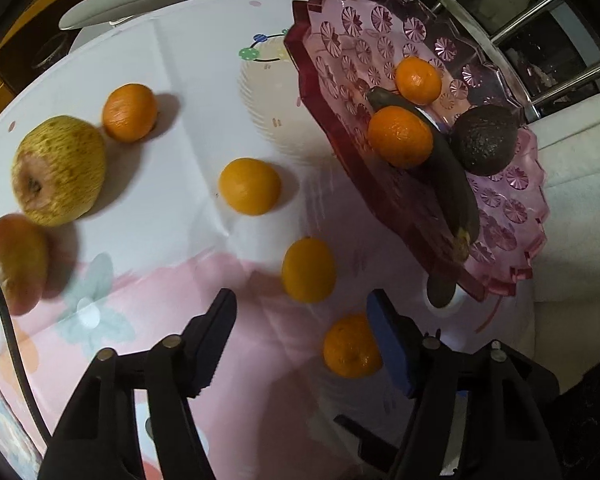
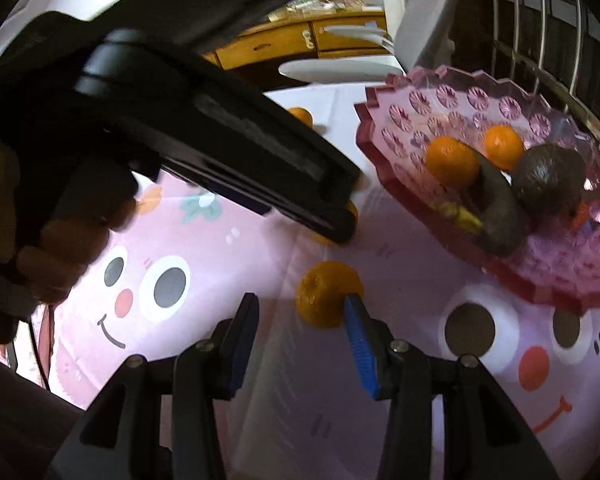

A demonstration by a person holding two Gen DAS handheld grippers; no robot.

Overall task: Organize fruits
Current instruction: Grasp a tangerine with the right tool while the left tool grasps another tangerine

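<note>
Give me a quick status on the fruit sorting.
Left gripper and right gripper open, empty. Nearest mandarin beside left gripper. Pink bowl holds two mandarins, banana, avocado. Nothing blocking.

We see the bowl at the right of the table, holding two oranges, a banana between them and an avocado to their right. Left of the bowl, four oranges lie apart on the cloth. At the far left two apples sit side by side. Behind everything, at the table's far edge, lies a plate.
</note>
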